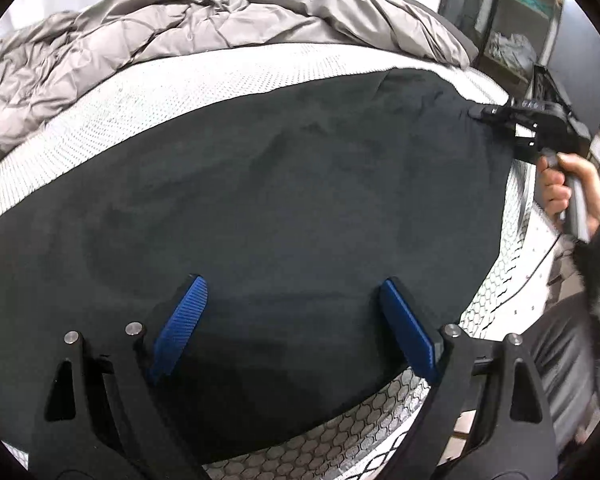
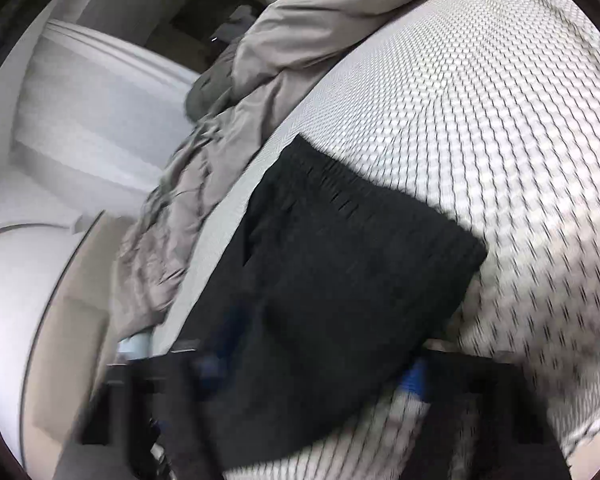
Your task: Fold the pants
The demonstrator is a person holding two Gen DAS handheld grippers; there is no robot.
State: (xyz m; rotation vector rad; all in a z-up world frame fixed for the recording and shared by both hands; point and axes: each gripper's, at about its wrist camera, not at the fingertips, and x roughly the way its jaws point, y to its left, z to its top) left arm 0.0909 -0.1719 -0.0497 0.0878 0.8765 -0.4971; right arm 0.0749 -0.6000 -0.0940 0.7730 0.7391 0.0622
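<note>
The black pants (image 1: 284, 184) lie spread flat on a bed, covering most of the left wrist view from the left edge across to the right, on top of a white mattress (image 1: 148, 92) with a woven, honeycomb-like surface. A rumpled grey duvet (image 1: 148, 36) is heaped along the top of that frame beyond the pants.

The left hand-held gripper (image 1: 294, 326) sits at the bottom centre of its own view, its two blue pads (image 1: 180, 324) standing well apart above the dark cloth with nothing pinched between them.

The right hand-held gripper (image 1: 500, 120) shows at the right edge of the left wrist view, at the far right corner of the pants, with a hand (image 1: 568, 188) wrapped around its handle just below. In the right wrist view the picture is smeared; the pants (image 2: 340, 280) run from the middle down to the bottom, the ribbed waistband (image 2: 332, 172) at the upper end, and the cloth passes between the two blurred blue pads (image 2: 414, 376) at the bottom. Whether those pads actually press on the cloth I cannot tell
</note>
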